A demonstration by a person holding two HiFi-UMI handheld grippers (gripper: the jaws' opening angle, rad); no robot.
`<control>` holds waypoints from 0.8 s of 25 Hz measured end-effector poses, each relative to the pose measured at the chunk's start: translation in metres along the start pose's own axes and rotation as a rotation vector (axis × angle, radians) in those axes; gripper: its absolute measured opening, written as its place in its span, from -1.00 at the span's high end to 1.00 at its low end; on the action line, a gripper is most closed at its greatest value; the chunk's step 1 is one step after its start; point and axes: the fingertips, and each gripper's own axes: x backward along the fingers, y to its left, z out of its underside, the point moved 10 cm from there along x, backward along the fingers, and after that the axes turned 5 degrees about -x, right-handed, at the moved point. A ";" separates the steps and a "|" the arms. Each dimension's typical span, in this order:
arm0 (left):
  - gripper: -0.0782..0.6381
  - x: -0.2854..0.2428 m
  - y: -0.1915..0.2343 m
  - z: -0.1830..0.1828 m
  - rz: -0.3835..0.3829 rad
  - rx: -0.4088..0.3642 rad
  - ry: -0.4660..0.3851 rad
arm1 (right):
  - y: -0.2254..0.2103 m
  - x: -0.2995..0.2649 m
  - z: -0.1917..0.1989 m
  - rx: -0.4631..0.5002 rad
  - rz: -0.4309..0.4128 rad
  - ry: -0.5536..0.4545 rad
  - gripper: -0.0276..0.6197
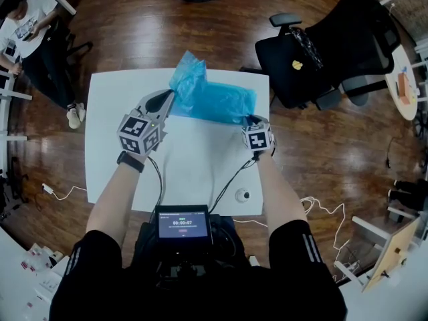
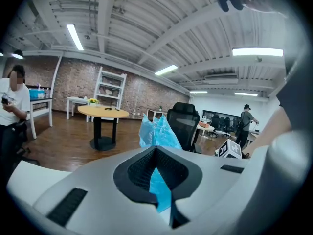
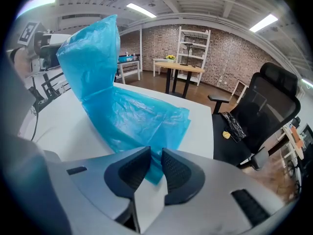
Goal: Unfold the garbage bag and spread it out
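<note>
A blue garbage bag [image 1: 217, 99] lies partly unfolded on the far half of the white table [image 1: 194, 172]. My left gripper [image 1: 168, 100] is shut on the bag's left part and holds it up off the table, so that end stands up as a crumpled peak [image 3: 93, 53]. In the left gripper view a strip of the bag [image 2: 160, 190] is pinched between the closed jaws of that gripper [image 2: 157, 180]. My right gripper [image 1: 253, 120] points down at the bag's near right corner [image 3: 154, 173]. Its jaws stand slightly apart around that corner, with a gap between the pads [image 3: 176, 168].
A small round white object [image 1: 242, 194] sits near the table's front edge. A black office chair [image 1: 334, 52] stands just right of the table. A seated person [image 1: 27, 39] is at the far left, and cables [image 1: 321, 209] trail on the wooden floor.
</note>
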 end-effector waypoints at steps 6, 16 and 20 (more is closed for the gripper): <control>0.78 0.026 0.030 0.006 -0.058 -0.013 0.015 | 0.002 -0.002 -0.001 0.008 0.009 0.016 0.59; 0.78 0.066 0.078 0.023 -0.149 -0.023 0.054 | 0.008 0.000 -0.004 0.038 0.023 0.031 0.66; 0.78 0.078 0.097 0.032 -0.182 -0.043 0.088 | 0.009 0.000 -0.004 0.050 0.028 0.040 0.69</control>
